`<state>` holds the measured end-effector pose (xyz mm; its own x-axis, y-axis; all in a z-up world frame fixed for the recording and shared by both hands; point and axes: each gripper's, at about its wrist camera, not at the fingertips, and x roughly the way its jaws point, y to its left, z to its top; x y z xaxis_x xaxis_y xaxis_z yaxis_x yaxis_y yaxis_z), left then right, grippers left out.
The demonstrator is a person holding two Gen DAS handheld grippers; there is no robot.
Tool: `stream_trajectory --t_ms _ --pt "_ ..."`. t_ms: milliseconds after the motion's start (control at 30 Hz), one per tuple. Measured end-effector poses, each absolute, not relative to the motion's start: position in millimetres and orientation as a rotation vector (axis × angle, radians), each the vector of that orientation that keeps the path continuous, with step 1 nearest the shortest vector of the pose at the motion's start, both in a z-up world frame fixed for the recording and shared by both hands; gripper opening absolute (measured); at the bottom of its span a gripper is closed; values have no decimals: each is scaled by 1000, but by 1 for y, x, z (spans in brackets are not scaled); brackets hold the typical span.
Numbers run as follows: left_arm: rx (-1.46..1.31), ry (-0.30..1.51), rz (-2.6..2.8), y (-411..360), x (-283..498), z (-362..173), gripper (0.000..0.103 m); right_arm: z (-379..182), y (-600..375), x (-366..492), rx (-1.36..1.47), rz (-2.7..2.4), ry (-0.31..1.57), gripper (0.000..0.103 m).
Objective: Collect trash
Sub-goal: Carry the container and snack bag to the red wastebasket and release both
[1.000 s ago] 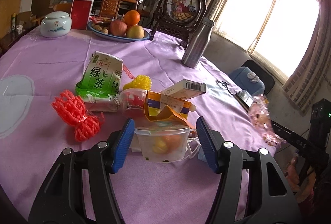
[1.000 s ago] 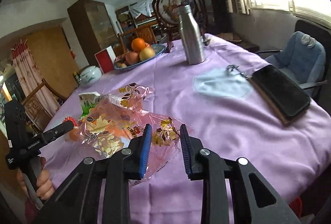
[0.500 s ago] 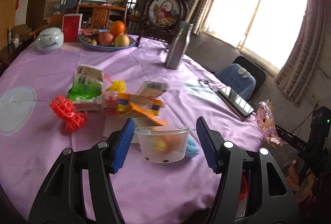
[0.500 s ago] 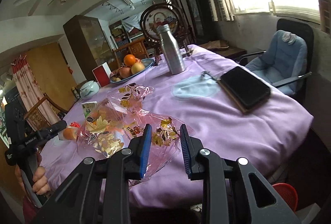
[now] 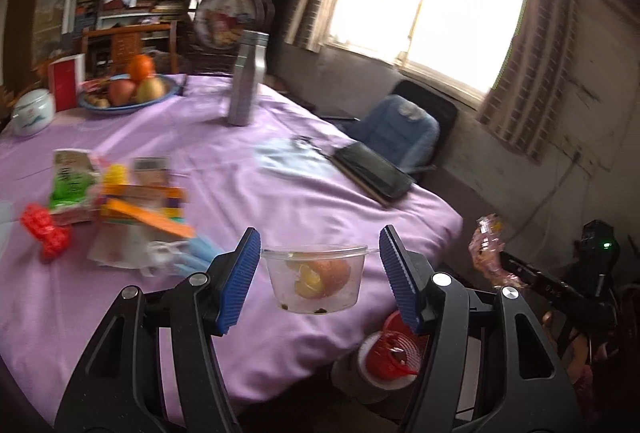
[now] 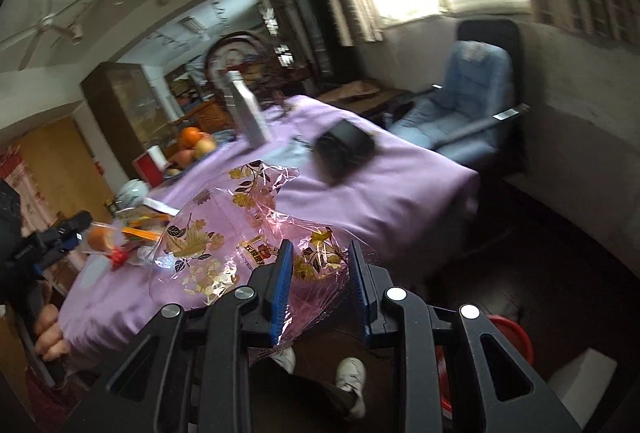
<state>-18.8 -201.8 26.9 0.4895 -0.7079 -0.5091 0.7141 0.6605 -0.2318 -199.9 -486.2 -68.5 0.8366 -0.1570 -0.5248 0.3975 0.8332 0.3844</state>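
Both loads are now carried off the table (image 5: pixel 280 201) toward its corner, where a second ago they were held over the tabletop. The clear plastic cup (image 5: pixel 318 279) with fruit scraps is held between the pads of the left gripper (image 5: pixel 318 283); contact looks light, at the rim only. The floral cellophane wrapper (image 6: pixel 240 233) is pinched in the right gripper (image 6: pixel 320 289). A red bin (image 5: pixel 394 351) is now seen below on the floor: drop-off is judged next. Remaining litter (image 5: pixel 132 201) is left on the cloth.
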Motion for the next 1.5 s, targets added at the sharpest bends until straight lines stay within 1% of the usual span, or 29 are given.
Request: stream_trajectory --t_ms 67,267,433,500,533,567,600,633,700,800,1033,1200,1233,1300,1333,1367,1500 --pt "27 622 -898 -220 -27 24 61 -84 -500 -213 532 -341 520 28" --pt "59 665 -1017 -286 -50 6 61 -155 -545 -247 609 -489 632 28" --pt "104 726 -1090 -336 -62 -18 61 -240 -576 -246 659 -602 783 29" --pt "132 747 -1105 -353 -66 -27 61 -281 -588 -233 666 -611 876 34" --pt "150 761 -1115 -365 -68 -33 61 -299 -593 -226 668 -619 912 43" --pt "162 771 -1122 -372 -69 -38 61 -313 -598 -223 671 -627 941 59" --pt "175 783 -1130 -379 -71 -43 61 -329 -603 -218 677 -641 970 63" --pt "193 802 -1142 -390 -73 -50 61 -340 -607 -216 689 -657 984 63" --pt "222 825 -1156 -405 -78 -60 61 -346 -612 -221 732 -657 969 63" --pt "258 854 -1186 -428 -85 -75 61 -335 -619 -236 756 -655 918 63" --pt "338 914 -1256 -480 -101 -110 61 -302 -647 -290 824 -736 757 73" --pt "429 960 -1291 -519 -117 -143 61 -301 -656 -312 860 -766 733 74" --pt "446 964 -1294 -526 -119 -148 64 -303 -657 -314 866 -768 738 74" --pt "478 960 -1271 -536 -123 -155 75 -306 -658 -317 878 -766 743 74" --pt "482 955 -1261 -537 -124 -155 83 -307 -657 -318 881 -765 744 74" --pt "479 947 -1261 -537 -125 -153 87 -307 -656 -318 880 -764 746 74" --pt "502 878 -1239 -527 -128 -143 91 -305 -652 -318 871 -755 750 74"
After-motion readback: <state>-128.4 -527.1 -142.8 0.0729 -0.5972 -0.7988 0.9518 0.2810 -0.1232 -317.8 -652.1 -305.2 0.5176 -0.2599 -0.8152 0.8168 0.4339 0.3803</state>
